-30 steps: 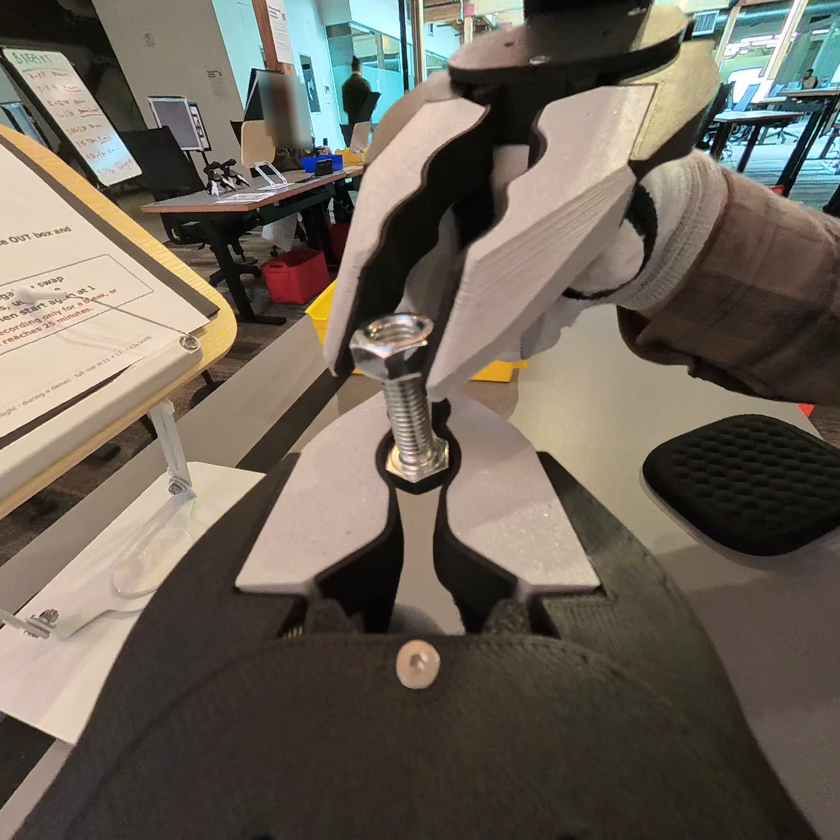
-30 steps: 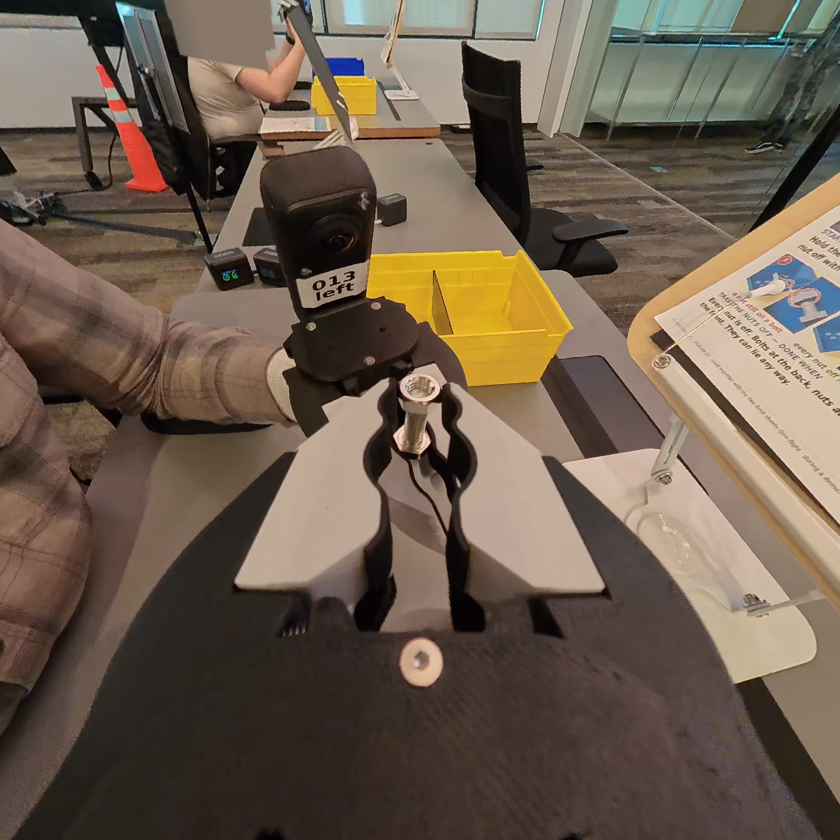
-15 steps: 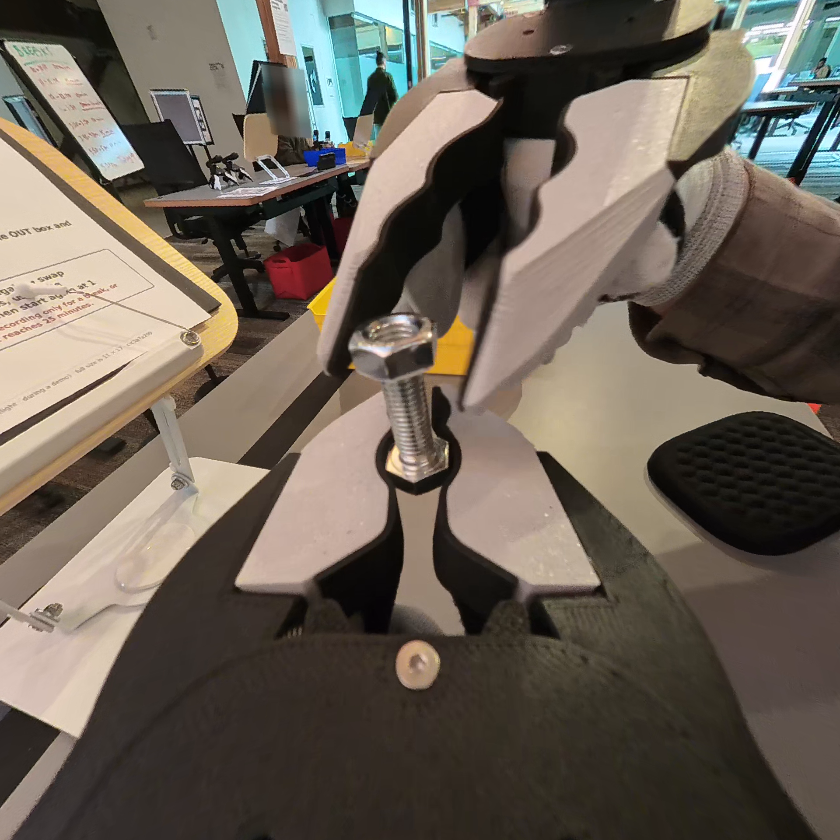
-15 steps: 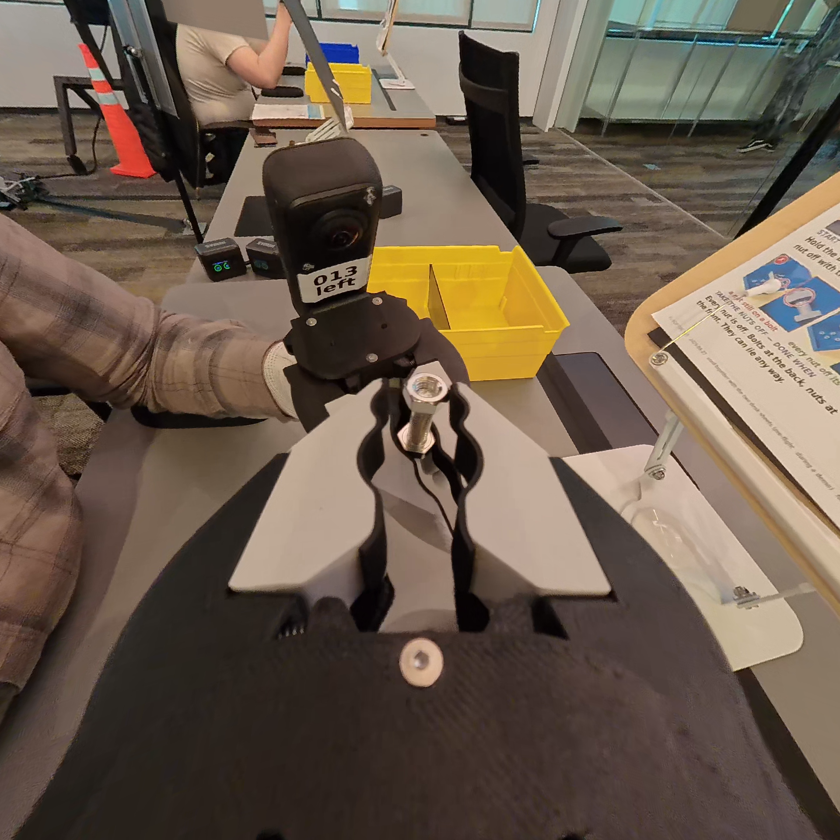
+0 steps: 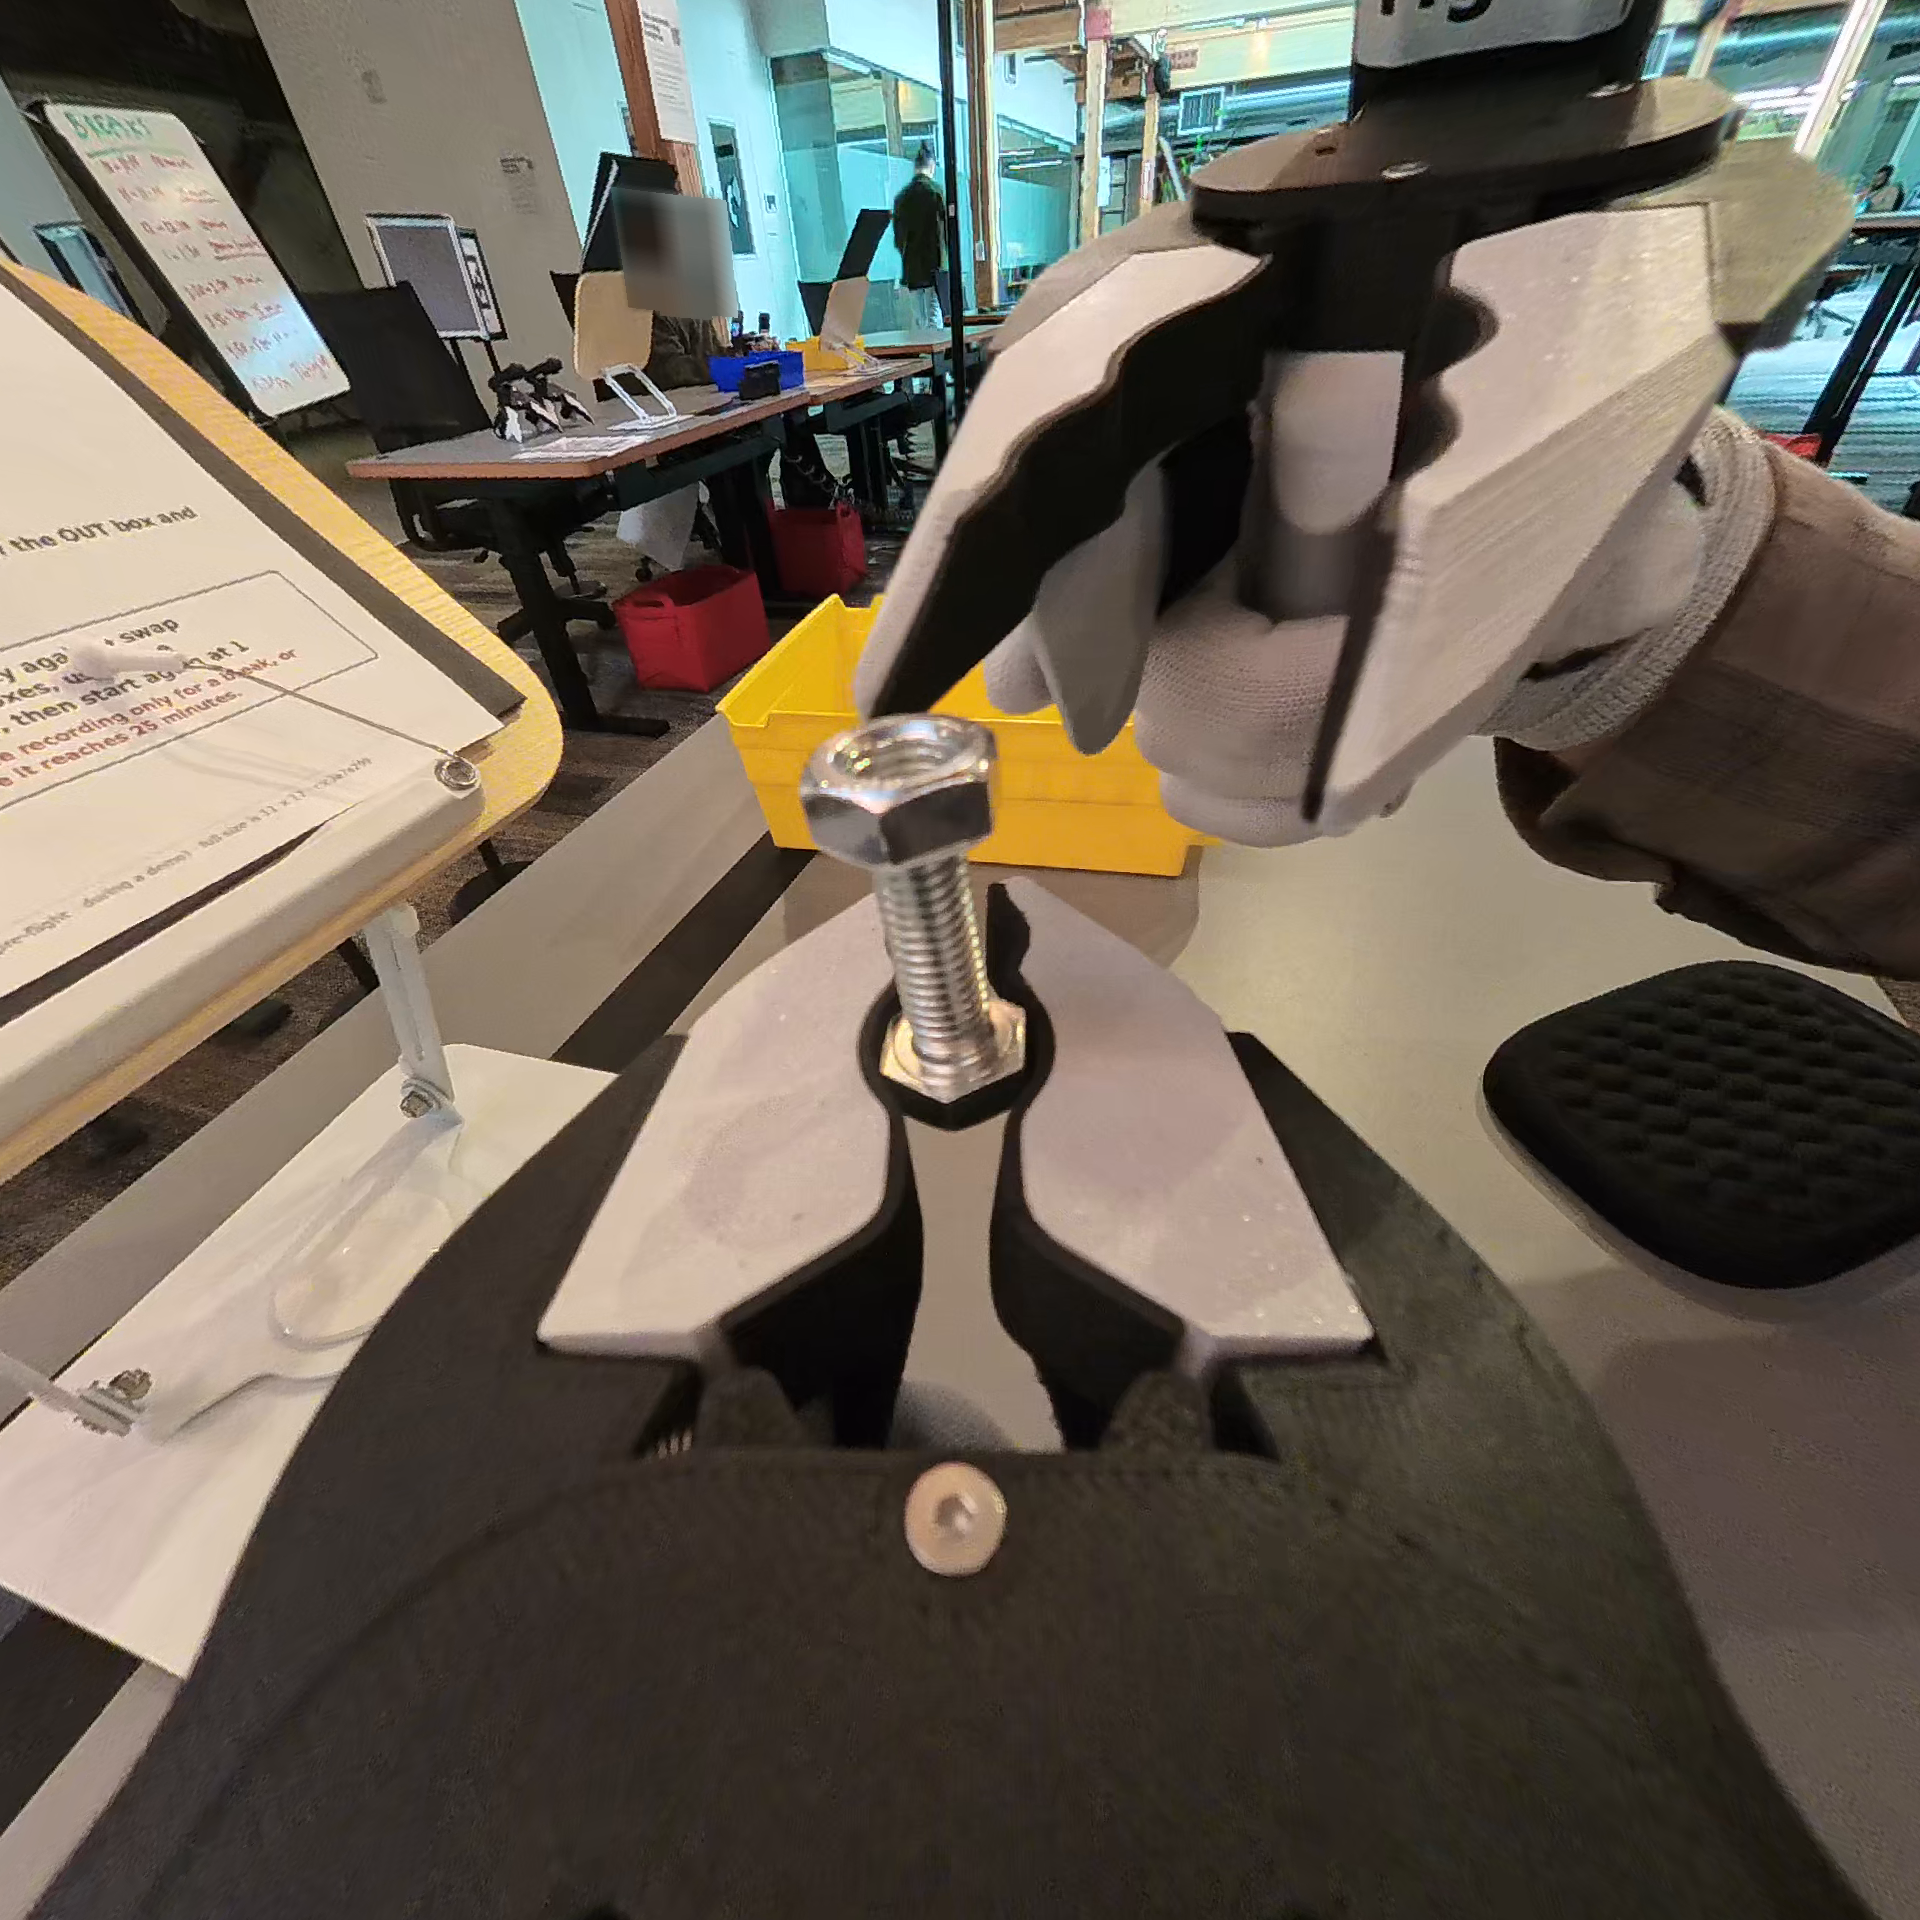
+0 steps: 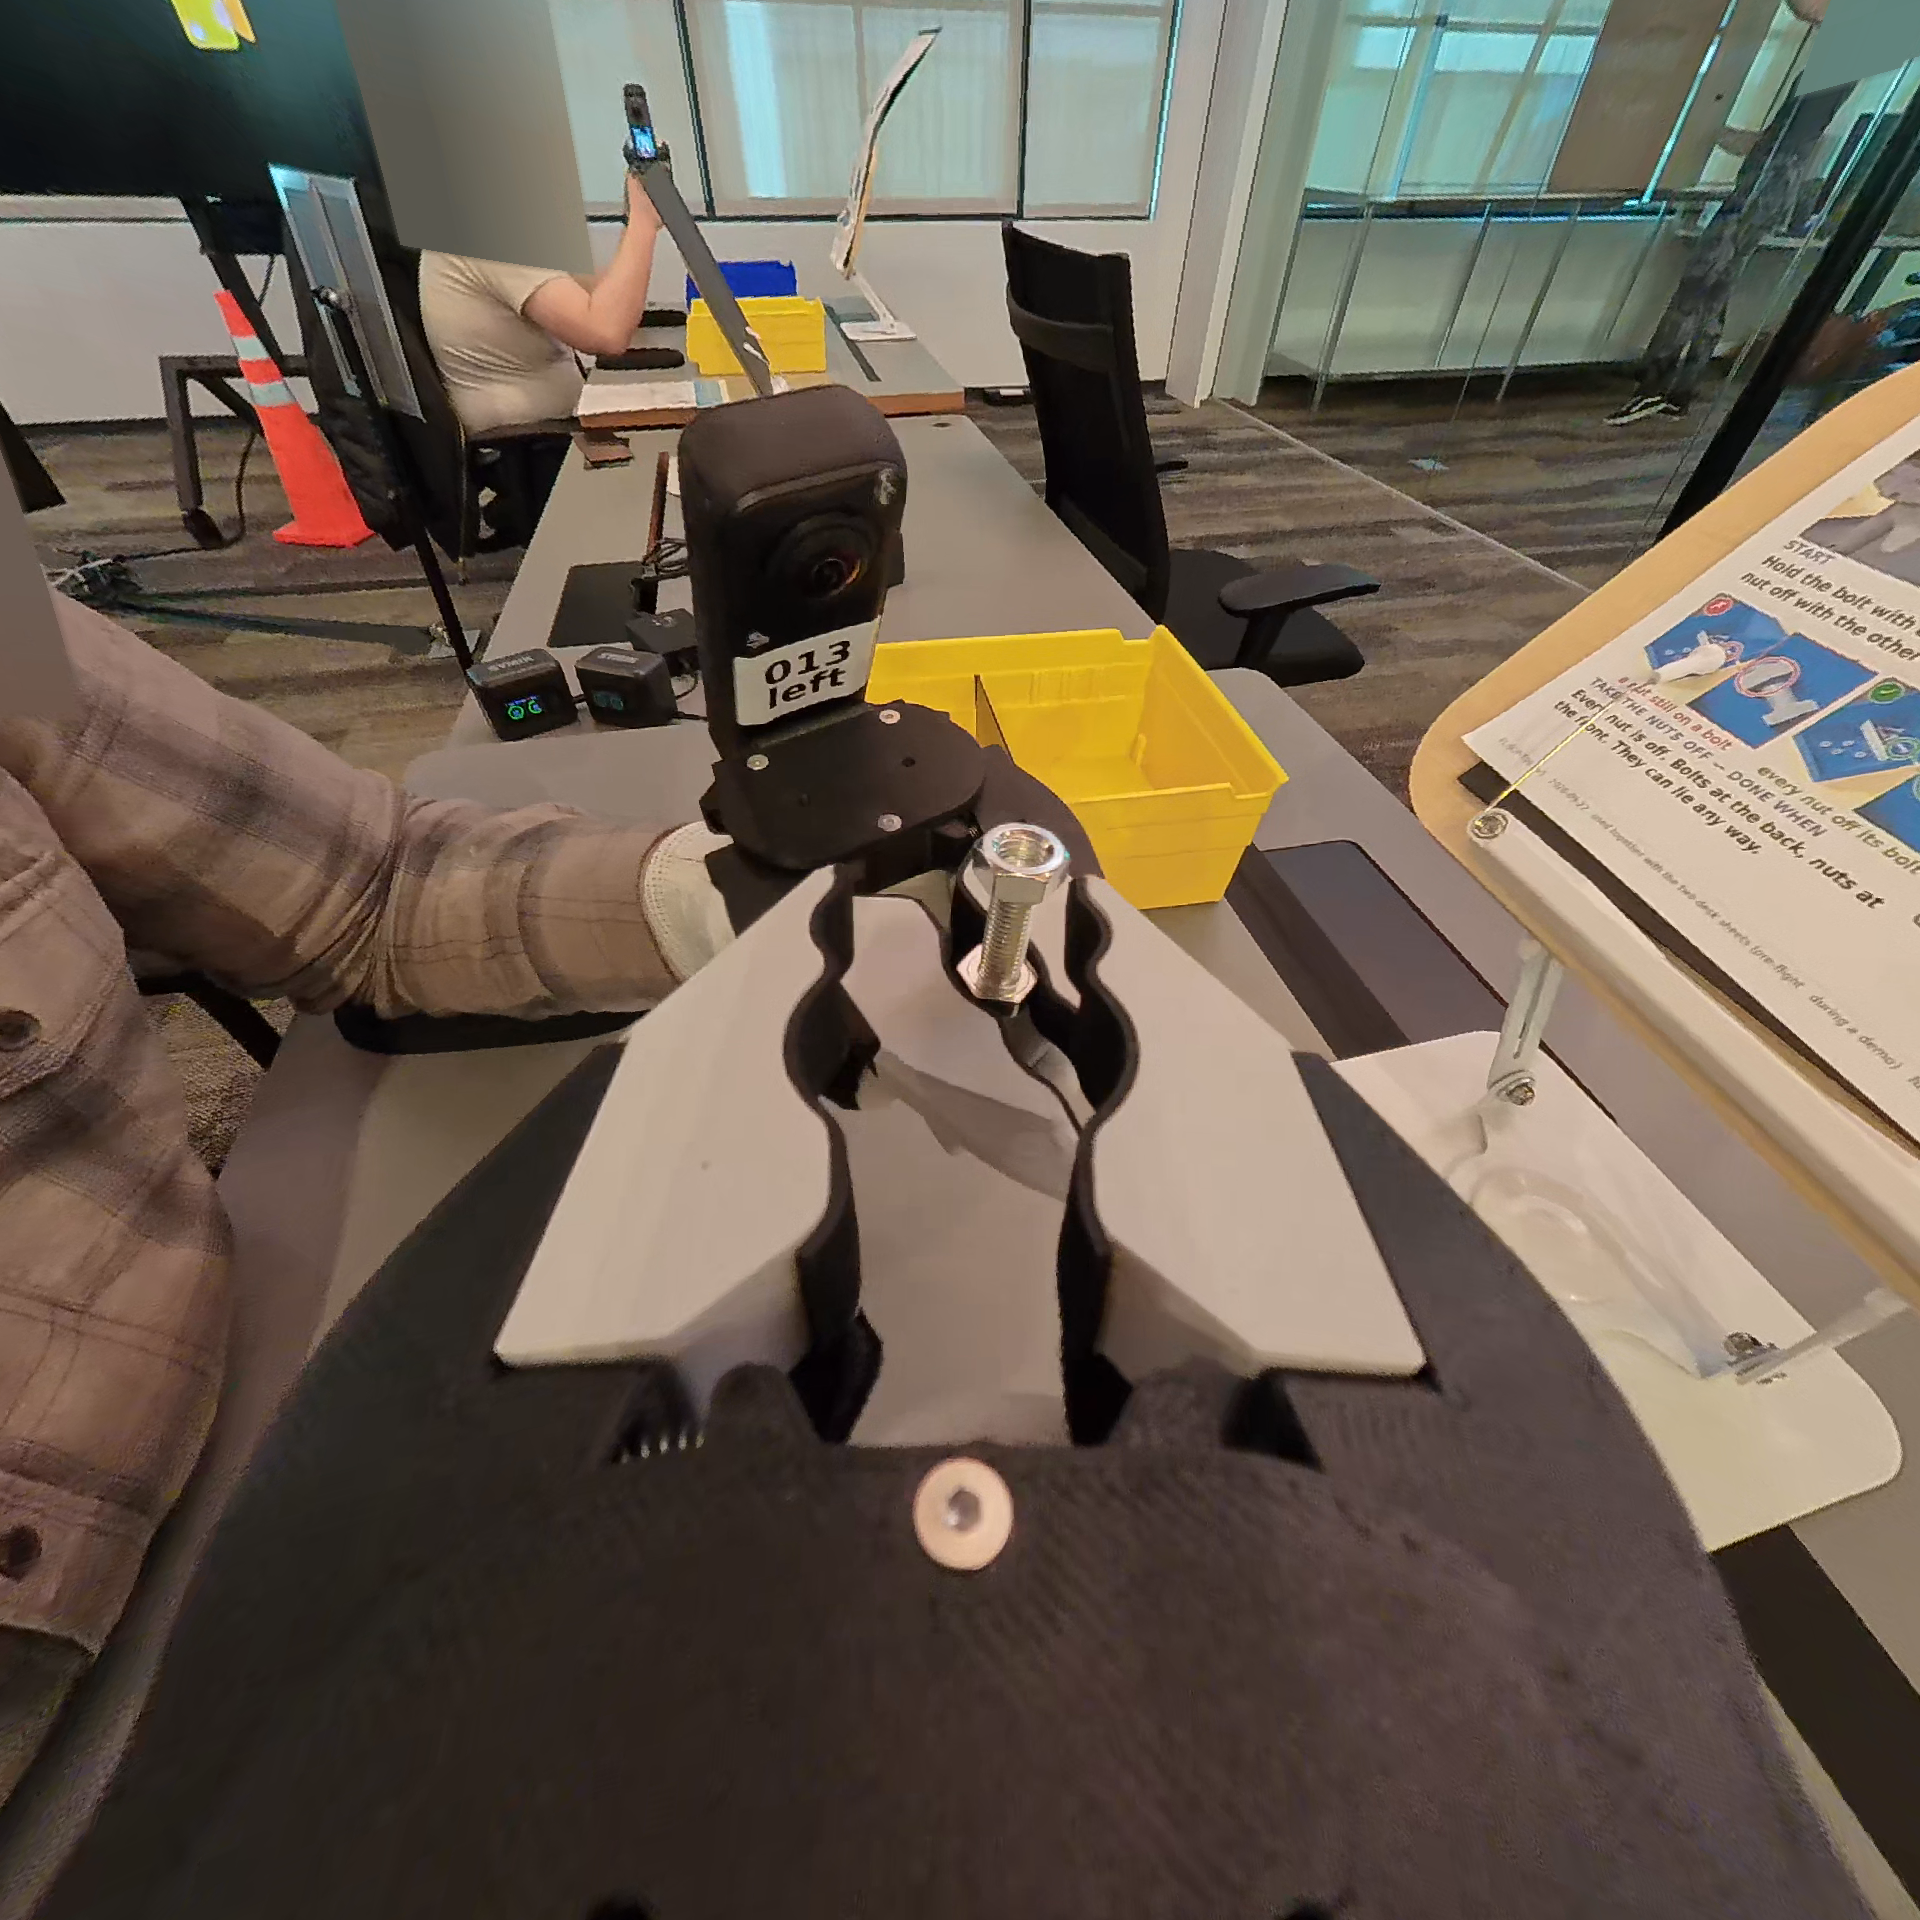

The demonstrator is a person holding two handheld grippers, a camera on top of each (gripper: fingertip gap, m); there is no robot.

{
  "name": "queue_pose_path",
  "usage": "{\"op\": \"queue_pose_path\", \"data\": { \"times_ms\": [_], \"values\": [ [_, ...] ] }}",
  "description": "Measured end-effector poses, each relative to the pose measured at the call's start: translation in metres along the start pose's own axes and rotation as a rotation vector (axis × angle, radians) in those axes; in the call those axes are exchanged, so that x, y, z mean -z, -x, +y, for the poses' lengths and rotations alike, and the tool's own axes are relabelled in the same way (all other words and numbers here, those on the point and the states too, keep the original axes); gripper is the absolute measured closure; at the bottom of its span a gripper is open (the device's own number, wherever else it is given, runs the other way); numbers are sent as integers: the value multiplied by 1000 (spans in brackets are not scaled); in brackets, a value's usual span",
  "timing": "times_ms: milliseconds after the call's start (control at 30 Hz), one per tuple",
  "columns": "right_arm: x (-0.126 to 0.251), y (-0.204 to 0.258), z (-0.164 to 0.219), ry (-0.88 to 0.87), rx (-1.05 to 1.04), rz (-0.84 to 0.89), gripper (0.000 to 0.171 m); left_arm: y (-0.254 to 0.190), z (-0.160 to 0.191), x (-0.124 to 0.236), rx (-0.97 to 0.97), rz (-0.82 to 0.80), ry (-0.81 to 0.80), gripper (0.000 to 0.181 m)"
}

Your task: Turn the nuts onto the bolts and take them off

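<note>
One second back your right tool [image 5: 1101,727] had its jaws around the nut [image 5: 899,790]; now it's let go, spread wide and pulled up and off to the side, holding nothing, one tip just above the nut. Your left tool [image 5: 956,1039] hasn't budged, pinched on the bolt [image 5: 940,966] head with the shaft standing upright over the table [image 5: 1351,935]. The nut sits at the very top of the threads, so I'd guess you're regripping for another turn, and it looks close to coming off.

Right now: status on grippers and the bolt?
Left gripper shut on bolt, upright. Right gripper open, off the nut at thread tip. Nothing in the way.
</note>
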State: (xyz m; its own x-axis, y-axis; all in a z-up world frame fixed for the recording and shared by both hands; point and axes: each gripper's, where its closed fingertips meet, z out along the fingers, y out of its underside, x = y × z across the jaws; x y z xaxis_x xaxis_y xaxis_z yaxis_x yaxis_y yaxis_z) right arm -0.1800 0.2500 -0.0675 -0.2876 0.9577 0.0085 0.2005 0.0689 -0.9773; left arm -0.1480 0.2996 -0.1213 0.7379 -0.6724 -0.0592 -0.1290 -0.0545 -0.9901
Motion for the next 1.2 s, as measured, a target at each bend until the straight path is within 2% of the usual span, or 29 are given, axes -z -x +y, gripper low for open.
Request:
{"op": "queue_pose_path", "data": {
  "times_ms": [300,467,700,833,900,967,1200],
  "values": [
    [0,5,-1,-7,9,-5,132,-1,0,-1,-2,1,3,171],
    [3,9,-1,-11,17,-23,142,0,0,0,-2,0,2,171],
    [-1,3,2,-2,4,16,121,-2,1,-2,-3,4,6,171],
    [0,9,0,-3,12,-4,125,-2,1,-1,-3,2,5,171],
    [3,12,0,-7,17,-24,136,-1,1,-1,-2,1,3,171],
    [5,11,-3,-22,14,-20,137,-1,0,-1,-2,1,3,171],
    [0,6,0,-5,7,7,119,-3,1,-1,-5,4,4,171]
  ]
}}
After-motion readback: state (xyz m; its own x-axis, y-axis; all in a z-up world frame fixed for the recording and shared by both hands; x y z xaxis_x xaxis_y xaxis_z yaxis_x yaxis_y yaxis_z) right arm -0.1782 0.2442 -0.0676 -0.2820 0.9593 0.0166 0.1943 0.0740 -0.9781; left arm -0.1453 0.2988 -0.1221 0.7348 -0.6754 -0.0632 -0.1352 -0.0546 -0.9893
